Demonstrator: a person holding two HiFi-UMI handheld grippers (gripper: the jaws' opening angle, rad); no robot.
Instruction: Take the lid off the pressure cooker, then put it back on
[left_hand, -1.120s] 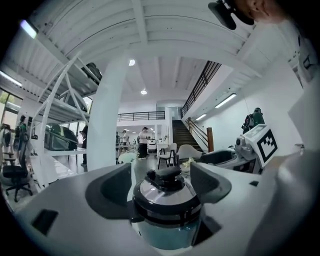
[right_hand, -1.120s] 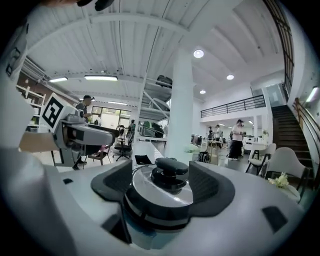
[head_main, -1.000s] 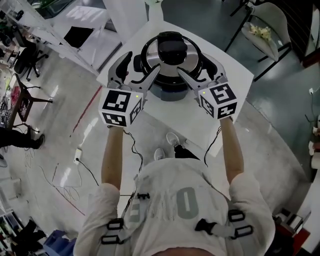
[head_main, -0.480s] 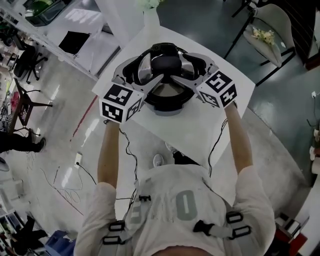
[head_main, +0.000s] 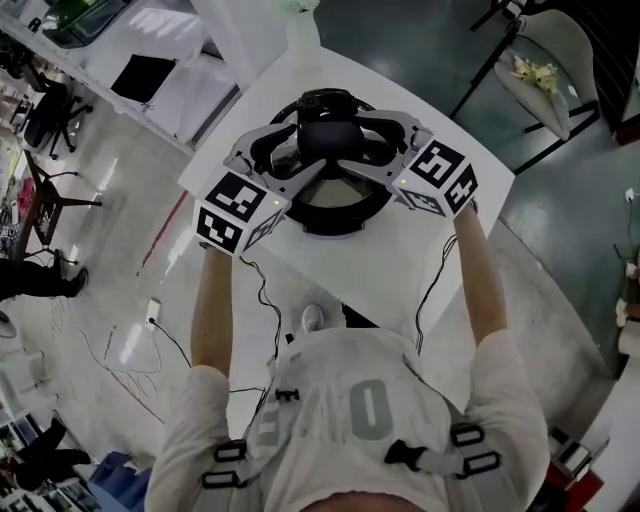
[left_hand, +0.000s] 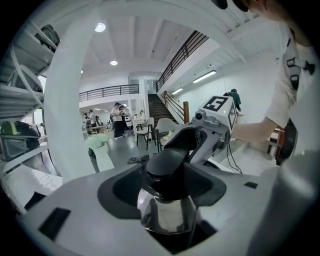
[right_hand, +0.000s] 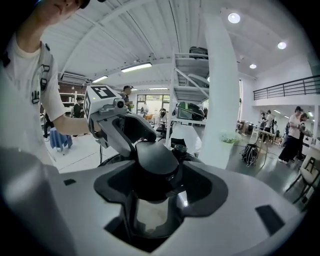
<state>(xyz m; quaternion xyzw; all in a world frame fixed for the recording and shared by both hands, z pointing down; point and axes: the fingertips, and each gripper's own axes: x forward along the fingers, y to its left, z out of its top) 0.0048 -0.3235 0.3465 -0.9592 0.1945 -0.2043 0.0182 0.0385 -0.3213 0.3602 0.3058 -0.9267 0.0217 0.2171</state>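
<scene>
The pressure cooker (head_main: 338, 208) stands on a white table (head_main: 430, 250), with the steel lid (left_hand: 167, 216) on it. The lid's black handle (head_main: 330, 135) sits on top. My left gripper (head_main: 300, 152) reaches in from the left and my right gripper (head_main: 372, 150) from the right, and they meet at the handle. The jaws of both have just been closing. In the left gripper view the handle (left_hand: 170, 167) fills the gap between the pads. The right gripper view shows the handle (right_hand: 155, 162) held the same way. Each view shows the other gripper beyond the handle.
A white vase (head_main: 303, 35) stands at the table's far edge, close behind the cooker. A chair (head_main: 535, 75) is off to the upper right and a desk with a black laptop (head_main: 145, 75) to the upper left. Cables trail on the floor (head_main: 130, 350).
Both grippers have moved forward and down from the cooker's near side onto the lid's handle. Their jaws have narrowed round it.
</scene>
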